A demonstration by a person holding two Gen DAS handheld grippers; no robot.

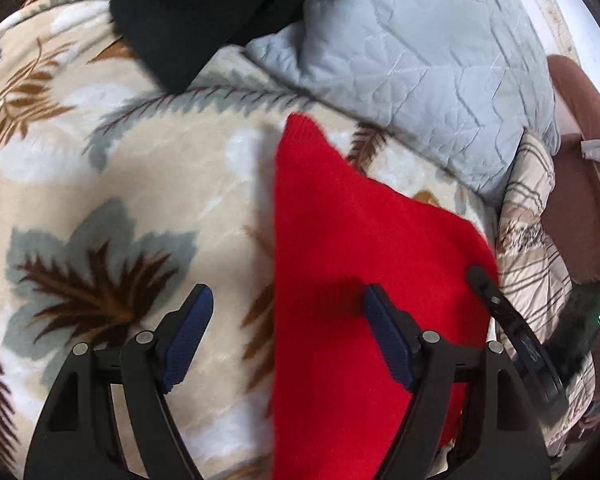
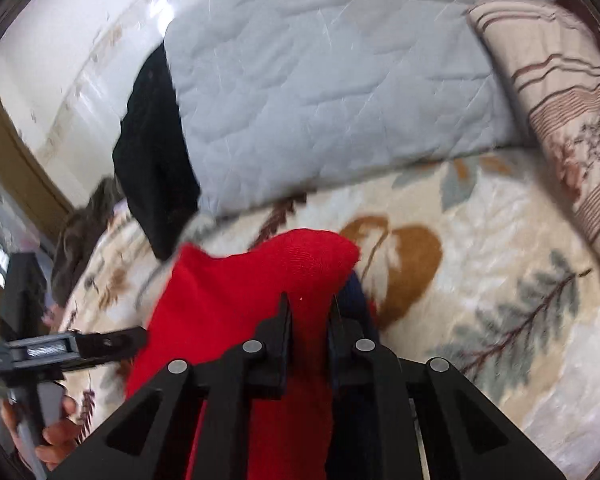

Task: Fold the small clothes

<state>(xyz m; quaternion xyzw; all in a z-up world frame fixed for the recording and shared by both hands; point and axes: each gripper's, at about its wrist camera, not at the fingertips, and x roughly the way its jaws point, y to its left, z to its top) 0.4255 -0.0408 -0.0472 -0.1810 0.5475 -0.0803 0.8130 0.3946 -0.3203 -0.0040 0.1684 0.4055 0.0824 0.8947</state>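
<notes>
A red knit garment (image 1: 352,240) lies on a floral fleece blanket (image 1: 100,168), stretching from near my grippers to a narrow rounded end farther away. My left gripper (image 1: 288,296) hangs open above the garment's left edge; its right finger is over the red cloth and its left finger over the blanket. In the right wrist view my right gripper (image 2: 310,304) is shut on a raised fold of the red garment (image 2: 260,276), and cloth bulges up past the fingertips. The left gripper (image 2: 112,342) shows at the left there, held by a hand (image 2: 56,440).
A grey quilted pillow (image 1: 412,64) lies behind the garment, with a black garment (image 1: 188,12) beside it at the back left. A striped beige cushion (image 2: 560,92) lies at the right. A white wall (image 2: 60,60) runs beyond the bed.
</notes>
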